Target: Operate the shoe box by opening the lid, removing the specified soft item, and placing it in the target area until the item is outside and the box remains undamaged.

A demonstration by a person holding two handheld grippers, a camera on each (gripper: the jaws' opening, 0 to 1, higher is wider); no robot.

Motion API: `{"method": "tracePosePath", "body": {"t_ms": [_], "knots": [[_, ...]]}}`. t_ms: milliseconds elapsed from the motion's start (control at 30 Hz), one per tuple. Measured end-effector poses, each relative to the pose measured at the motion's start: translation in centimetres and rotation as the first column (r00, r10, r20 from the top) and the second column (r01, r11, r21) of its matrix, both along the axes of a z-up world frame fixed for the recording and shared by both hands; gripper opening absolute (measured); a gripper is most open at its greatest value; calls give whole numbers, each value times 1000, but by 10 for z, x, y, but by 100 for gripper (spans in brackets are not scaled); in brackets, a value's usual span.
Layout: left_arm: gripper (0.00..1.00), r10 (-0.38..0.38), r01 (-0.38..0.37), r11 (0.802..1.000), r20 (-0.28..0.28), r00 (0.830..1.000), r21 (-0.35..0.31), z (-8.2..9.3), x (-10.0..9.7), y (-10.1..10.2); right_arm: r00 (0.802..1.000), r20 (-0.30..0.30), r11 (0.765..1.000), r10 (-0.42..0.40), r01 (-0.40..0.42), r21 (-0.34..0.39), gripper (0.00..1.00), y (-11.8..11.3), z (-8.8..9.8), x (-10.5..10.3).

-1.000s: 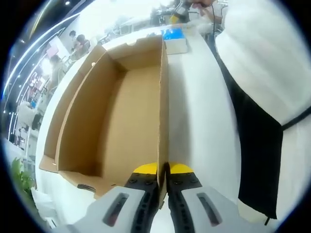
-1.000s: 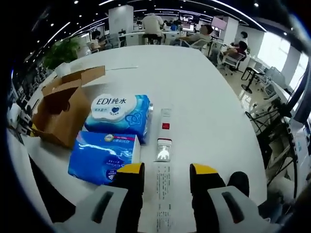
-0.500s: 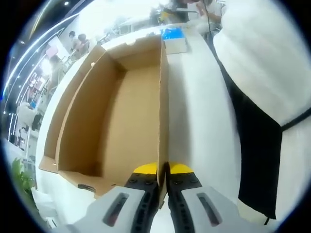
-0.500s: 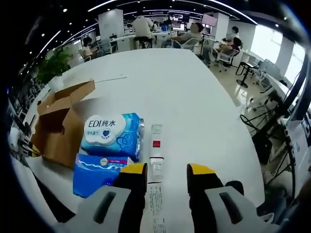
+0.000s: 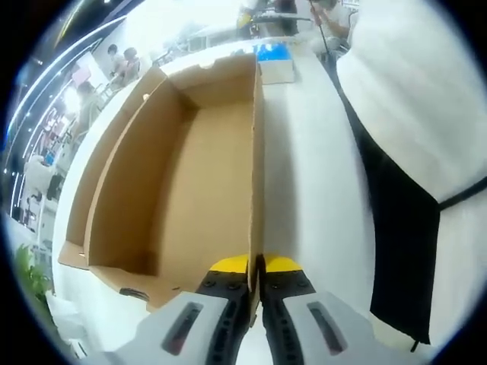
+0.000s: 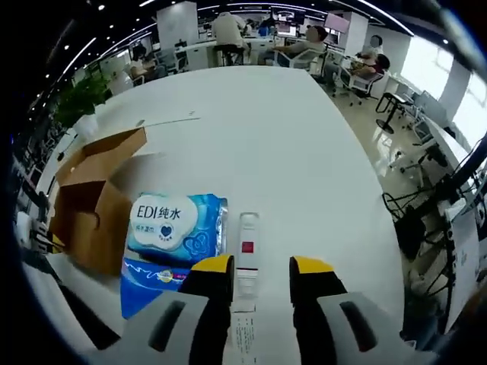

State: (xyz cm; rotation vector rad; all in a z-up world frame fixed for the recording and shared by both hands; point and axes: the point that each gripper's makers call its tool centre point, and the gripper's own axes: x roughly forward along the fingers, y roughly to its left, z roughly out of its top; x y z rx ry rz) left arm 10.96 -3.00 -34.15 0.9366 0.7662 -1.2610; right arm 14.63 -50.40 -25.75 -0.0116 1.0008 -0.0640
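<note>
A: In the left gripper view, what has the left tool [image 5: 255, 266] got?
B: It is clamped on the upright wall of the open shoe box [image 5: 183, 175]; thin cardboard, so a light hold.
A: And in the right gripper view?
B: The right tool [image 6: 253, 268] stands apart, holding nothing, over the white desk [image 6: 304, 152]. The soft wipes pack [image 6: 179, 224] lies outside the box on a blue pack [image 6: 148, 277], beside a slim tube [image 6: 246, 243].
A: How will it handle?
B: Likely light, squashy and slick; take it across its sides.

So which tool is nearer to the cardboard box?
Left. The left tool is shut on the cardboard box wall; the right tool hangs open beside it, over the white table.
</note>
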Motion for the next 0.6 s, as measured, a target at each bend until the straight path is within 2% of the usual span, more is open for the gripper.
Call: {"method": "tracePosePath", "body": {"t_ms": [267, 367, 500, 533, 600], "knots": [[3, 2, -2, 1000, -2, 1000, -1, 0, 0, 0, 1000, -14, 999, -12, 13, 33, 24, -2, -5, 15], [3, 1, -1, 1000, -1, 1000, -2, 0, 0, 0, 998, -66, 997, -13, 18, 77, 25, 4, -17, 17], [3, 2, -2, 1000, -1, 1000, -1, 0, 0, 0, 994, -106, 998, 21, -14, 61, 24, 5, -30, 21], [3, 3, -3, 1000, -2, 1000, -2, 0, 0, 0, 990, -134, 998, 35, -28, 57, 24, 6, -35, 20], [3, 4, -4, 1000, -2, 1000, -1, 0, 0, 0, 988, -140, 998, 57, -51, 45, 23, 6, -40, 25]]}}
